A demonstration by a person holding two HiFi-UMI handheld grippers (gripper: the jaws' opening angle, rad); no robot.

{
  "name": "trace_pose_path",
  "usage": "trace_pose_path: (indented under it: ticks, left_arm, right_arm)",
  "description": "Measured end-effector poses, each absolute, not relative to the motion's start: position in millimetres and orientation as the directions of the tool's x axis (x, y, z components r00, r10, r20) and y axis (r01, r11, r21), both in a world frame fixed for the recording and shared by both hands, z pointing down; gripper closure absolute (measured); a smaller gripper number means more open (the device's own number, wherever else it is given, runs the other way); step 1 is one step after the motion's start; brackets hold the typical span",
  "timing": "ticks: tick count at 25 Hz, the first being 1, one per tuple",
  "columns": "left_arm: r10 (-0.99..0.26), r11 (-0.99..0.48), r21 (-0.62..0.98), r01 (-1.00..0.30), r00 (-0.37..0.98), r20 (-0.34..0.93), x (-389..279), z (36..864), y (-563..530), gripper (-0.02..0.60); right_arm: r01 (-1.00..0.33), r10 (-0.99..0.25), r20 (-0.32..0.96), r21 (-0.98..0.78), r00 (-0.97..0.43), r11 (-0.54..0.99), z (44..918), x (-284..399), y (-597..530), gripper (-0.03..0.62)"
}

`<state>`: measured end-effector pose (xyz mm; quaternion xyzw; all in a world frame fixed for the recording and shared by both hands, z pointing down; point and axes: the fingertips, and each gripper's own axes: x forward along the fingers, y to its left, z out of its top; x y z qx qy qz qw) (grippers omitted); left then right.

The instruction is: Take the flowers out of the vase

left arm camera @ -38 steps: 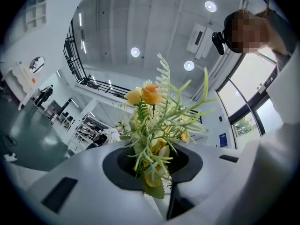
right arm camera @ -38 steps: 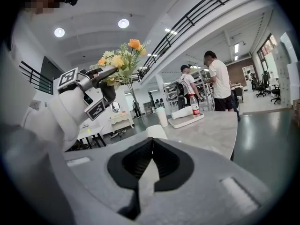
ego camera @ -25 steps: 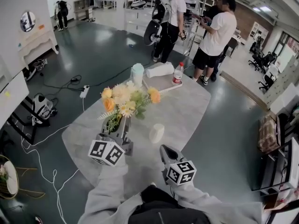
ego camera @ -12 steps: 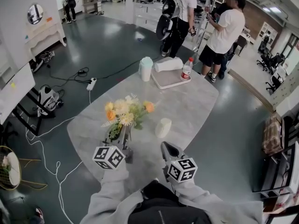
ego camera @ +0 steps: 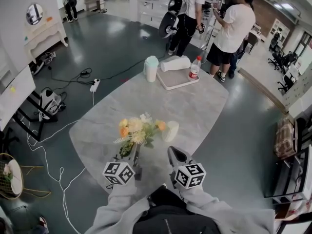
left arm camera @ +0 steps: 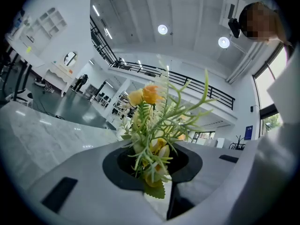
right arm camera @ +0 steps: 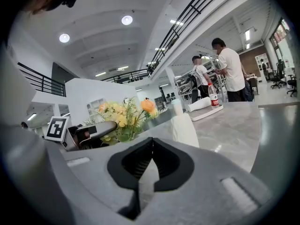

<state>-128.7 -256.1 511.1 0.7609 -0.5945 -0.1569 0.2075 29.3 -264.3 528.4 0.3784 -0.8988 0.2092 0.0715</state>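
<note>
1. Flowers are clear of the white vase, their stems pinched between the jaws of the left gripper over the marble counter.
2. The vase rests on the counter just right of the blooms.
3. The right gripper sits near the vase, jaws pressed together on nothing.

Glossy, smooth grey marble tabletop. The left tongs and right tongs are matt grey plastic with ribbed black pads. The flowers look plastic; the vase is matt white.
</note>
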Motion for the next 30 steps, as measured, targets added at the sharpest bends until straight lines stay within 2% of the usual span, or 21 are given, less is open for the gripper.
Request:
trace_pose_path:
  ticks: [30]
  left_arm:
    - [-0.972,-0.193,0.487,-0.852,0.235,0.026,-134,516,-259,0.479]
  right_arm:
    - [-0.714,-0.643,0.310,-0.308,-0.700,0.629,535,23,-260,0.594]
